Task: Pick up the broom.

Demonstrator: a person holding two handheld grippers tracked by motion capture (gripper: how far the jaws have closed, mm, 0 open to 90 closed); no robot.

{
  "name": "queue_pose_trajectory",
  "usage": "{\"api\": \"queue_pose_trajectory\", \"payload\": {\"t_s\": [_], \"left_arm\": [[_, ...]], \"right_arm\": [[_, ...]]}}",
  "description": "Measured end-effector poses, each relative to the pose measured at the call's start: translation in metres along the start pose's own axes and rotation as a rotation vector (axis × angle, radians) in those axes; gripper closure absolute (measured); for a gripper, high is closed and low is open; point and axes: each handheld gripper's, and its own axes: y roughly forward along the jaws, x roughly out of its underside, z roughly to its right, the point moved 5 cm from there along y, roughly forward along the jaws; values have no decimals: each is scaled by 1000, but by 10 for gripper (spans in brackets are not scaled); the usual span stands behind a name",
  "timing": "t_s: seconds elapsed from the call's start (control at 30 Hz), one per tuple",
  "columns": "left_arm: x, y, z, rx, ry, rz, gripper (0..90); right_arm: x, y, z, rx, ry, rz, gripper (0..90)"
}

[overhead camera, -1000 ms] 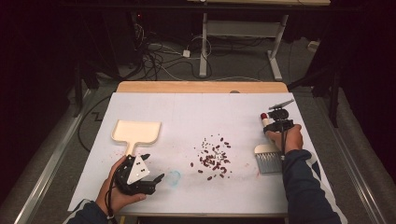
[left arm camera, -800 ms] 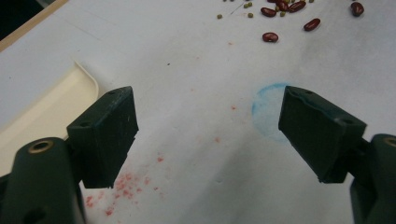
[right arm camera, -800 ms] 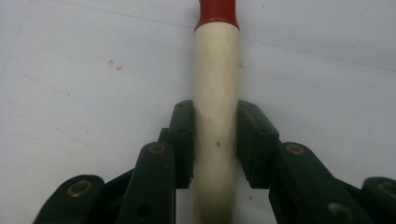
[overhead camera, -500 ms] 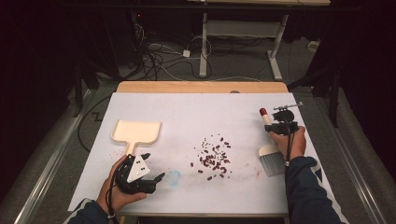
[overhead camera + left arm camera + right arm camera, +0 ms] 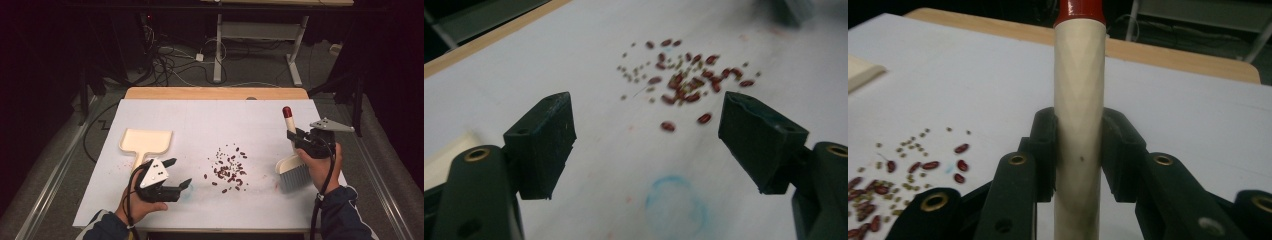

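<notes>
Red beans (image 5: 227,169) lie unswept, the dustpan (image 5: 146,141) left of them untouched — the brush (image 5: 292,162) is clamped by the right gripper (image 5: 298,141), the left gripper (image 5: 177,174) gaping empty.

Wooden brush (image 5: 291,162), red-tipped handle, tilted, bristles prob. touching table's right side.

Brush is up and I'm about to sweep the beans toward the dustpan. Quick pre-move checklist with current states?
1. Right gripper shut on brush handle: ok.
2. Brush bristles face down, right of the beans: ok.
3. Dustpan flat on table, left of the beans: ok.
4. Left gripper holds dustpan: not ok; jaws open, empty, just closing slightly.
5. Dustpan mouth faces the beans: not ok.
</notes>
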Motion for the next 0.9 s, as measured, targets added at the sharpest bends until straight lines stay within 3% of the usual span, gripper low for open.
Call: {"api": "queue_pose_trajectory", "payload": {"t_s": [0.03,0.17,0.23,0.27,0.33,0.37,0.43,0.7,0.9], "left_arm": [[0,0,0,0,0,0,229],[-33,23,29,110,27,46,231],[-39,28,35,127,37,53,231],[-45,33,42,141,48,56,231],[-61,48,59,186,59,73,234],[-61,48,59,186,59,73,234],[-73,62,71,223,48,95,236],[-92,88,84,277,-40,141,270],[-93,94,84,263,-46,137,372]], "right_arm": [[-3,-3,-3,-6,0,17,706],[-16,-17,-20,-23,-24,84,705],[-21,-23,-31,-27,-33,112,705],[-21,-23,-31,-27,-33,112,705],[-25,-28,-46,-36,-49,154,705],[-27,-29,-52,-38,-50,169,705],[-29,-31,-63,-44,-61,192,705],[-32,-40,-110,-93,-117,267,704],[-34,-50,-138,-139,-150,327,704]]}}
